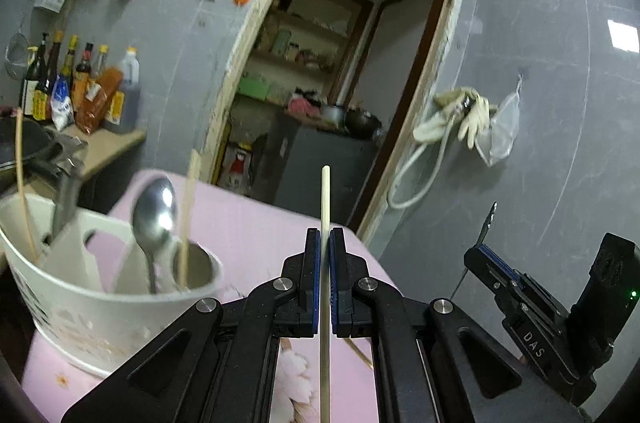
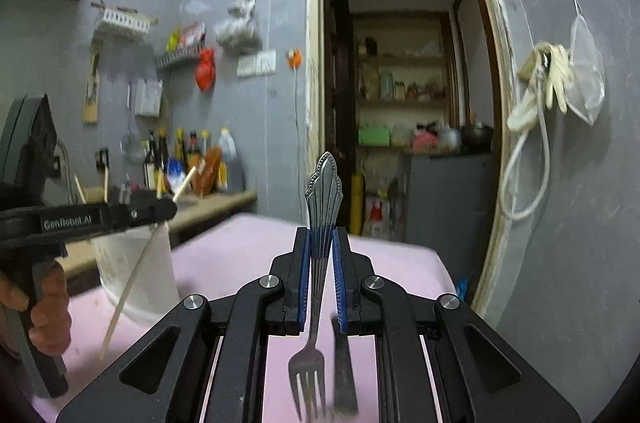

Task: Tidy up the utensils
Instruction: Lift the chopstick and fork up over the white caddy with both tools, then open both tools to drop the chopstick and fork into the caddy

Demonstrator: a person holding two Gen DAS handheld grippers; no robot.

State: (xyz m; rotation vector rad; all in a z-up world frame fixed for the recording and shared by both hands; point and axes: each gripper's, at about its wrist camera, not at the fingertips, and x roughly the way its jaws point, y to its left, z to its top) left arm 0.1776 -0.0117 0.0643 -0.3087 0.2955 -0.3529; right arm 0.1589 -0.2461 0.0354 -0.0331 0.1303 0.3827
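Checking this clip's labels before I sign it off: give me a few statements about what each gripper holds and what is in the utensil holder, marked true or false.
1. The left gripper is shut on a chopstick. True.
2. The right gripper holds a spoon. False: it is shut on a fork, handle pointing up, tines toward the camera.
3. A metal spoon stands in the white utensil holder. True.
4. The utensil holder sits on a bare wooden table. False: it sits on a pink cloth.

My utensil holder (image 1: 100,303) sits on the table (image 1: 256,223); spoon (image 1: 154,219) stands inside it, bottles (image 1: 80,91) behind it, doorway (image 1: 340,63) to its right.
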